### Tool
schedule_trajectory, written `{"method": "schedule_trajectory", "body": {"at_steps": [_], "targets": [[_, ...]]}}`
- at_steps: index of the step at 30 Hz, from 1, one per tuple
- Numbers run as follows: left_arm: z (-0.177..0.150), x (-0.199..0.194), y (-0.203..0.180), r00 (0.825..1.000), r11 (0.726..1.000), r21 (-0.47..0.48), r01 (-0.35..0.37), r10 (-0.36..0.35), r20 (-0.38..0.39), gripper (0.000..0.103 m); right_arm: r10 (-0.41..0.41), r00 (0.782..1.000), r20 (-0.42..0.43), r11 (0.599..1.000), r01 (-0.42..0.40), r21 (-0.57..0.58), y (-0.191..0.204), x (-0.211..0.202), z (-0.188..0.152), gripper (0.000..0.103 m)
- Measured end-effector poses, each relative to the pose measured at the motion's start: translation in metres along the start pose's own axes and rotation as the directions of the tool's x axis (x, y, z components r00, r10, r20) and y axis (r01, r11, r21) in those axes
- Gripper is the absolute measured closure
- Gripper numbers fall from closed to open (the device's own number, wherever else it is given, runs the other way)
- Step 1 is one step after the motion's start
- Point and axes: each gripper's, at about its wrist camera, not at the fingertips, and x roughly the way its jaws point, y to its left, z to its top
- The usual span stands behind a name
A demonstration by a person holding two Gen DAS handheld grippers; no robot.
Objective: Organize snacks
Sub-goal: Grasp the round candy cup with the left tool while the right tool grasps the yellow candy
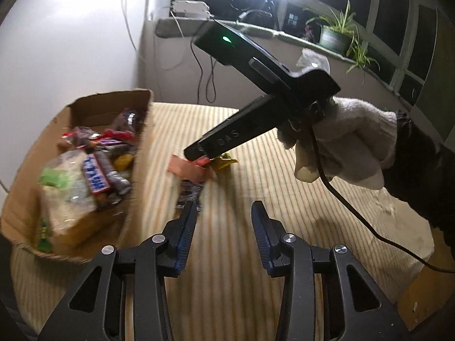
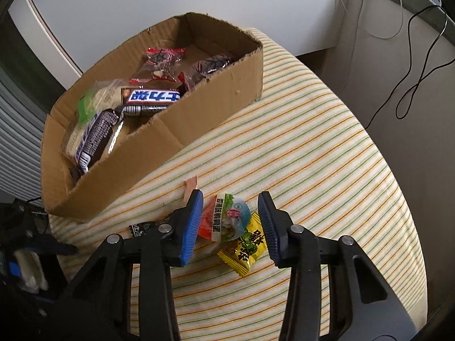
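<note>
A cardboard box on the striped cloth holds several snacks, among them a Snickers bar. On the cloth, a white-and-red egg snack packet lies partly over a yellow packet. My right gripper points down over them, open, with the egg packet between its blue pads and a gap at the right pad. My left gripper hangs open over bare cloth, a dark packet just beyond its left fingertip. A pink packet lies near the box.
In the left wrist view a gloved hand holds the right gripper's body, with a cable trailing down. A window sill with a potted plant and a bright lamp lies behind. The cloth-covered table's edge drops off at right.
</note>
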Motion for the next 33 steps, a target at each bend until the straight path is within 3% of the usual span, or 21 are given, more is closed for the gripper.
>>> {"method": "schedule_trajectory", "body": {"at_steps": [15, 22, 28, 33], "targets": [[0.012, 0.05, -0.014, 0.996, 0.997, 0.04, -0.069, 0.07, -0.05, 0.066, 0.075, 0.997, 0.004, 0.996, -0.074, -0.045, -0.019, -0.007, -0.034, 0.067], [0.018, 0.068, -0.026, 0.997, 0.997, 0.078, -0.025, 0.031, -0.076, 0.066, 0.081, 0.997, 0.004, 0.996, -0.081, -0.03, -0.033, -0.025, -0.065, 0.067], [0.027, 0.082, -0.045, 0.997, 0.993, 0.117, 0.004, 0.005, -0.081, 0.065, 0.068, 0.993, 0.1, 0.996, -0.073, 0.046, -0.053, -0.051, -0.079, 0.058], [0.037, 0.093, -0.047, 0.997, 0.991, 0.135, 0.0, 0.011, -0.08, 0.055, 0.032, 0.994, 0.108, 0.994, -0.042, 0.097, -0.068, -0.06, -0.088, 0.056]]}}
